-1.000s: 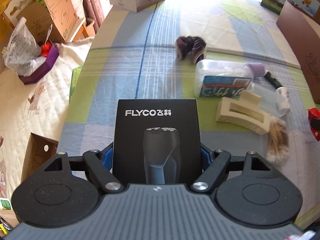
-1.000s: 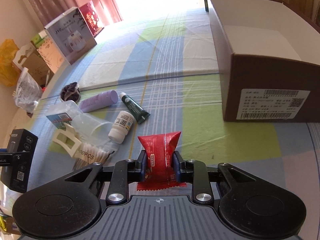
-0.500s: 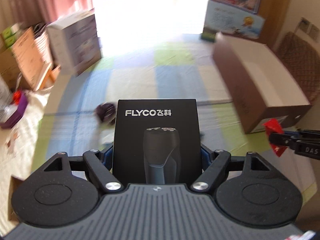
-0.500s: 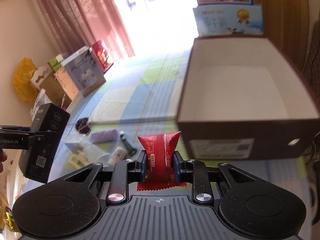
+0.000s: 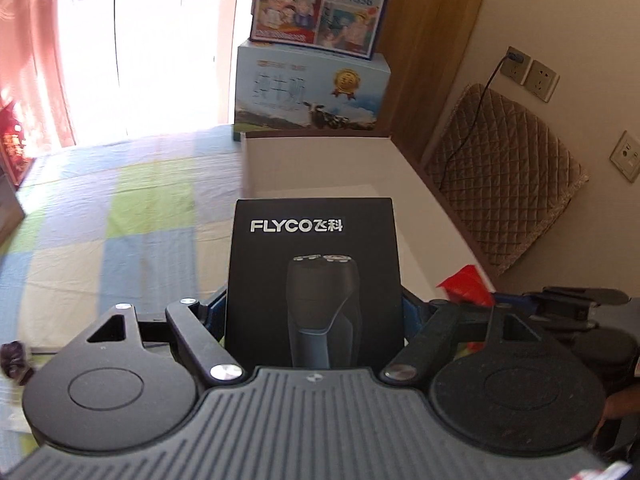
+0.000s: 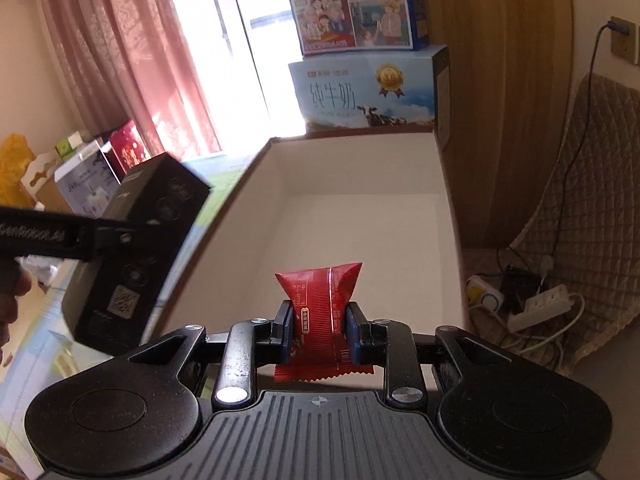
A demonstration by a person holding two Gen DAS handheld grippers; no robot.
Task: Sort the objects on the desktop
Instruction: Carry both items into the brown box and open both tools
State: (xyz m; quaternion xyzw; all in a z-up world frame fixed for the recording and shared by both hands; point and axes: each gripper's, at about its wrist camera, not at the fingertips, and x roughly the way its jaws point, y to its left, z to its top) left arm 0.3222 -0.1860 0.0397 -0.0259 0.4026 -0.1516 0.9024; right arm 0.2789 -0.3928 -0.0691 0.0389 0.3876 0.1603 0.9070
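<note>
Two loaded grippers at the open cardboard box (image 6: 360, 216), which stands at the far right corner of the bed (image 5: 120, 220), against the wooden wall panel.

Left gripper (image 5: 314, 312): fingers spread wide and clamped on the two sides of the black shaver box (image 5: 314, 280), held upright with its printed face toward the camera. It hangs at the near left rim of the cardboard box; whether it has cleared that rim cannot be told.

Right gripper (image 6: 320, 332): fingers nearly closed, pinching the red snack packet (image 6: 320, 304) about its middle, both crimped ends free. The packet hangs over the near end of the box's empty white floor.

Good practice, as a judgement: carry each load fully inside the walls before letting go, and lower it close to the floor so it does not bounce out. Release the packet first, as it is already over the opening. Set the larger shaver box down toward the far end, clear of the packet. Keep the two grippers apart; they are close together at the near edge.
</note>
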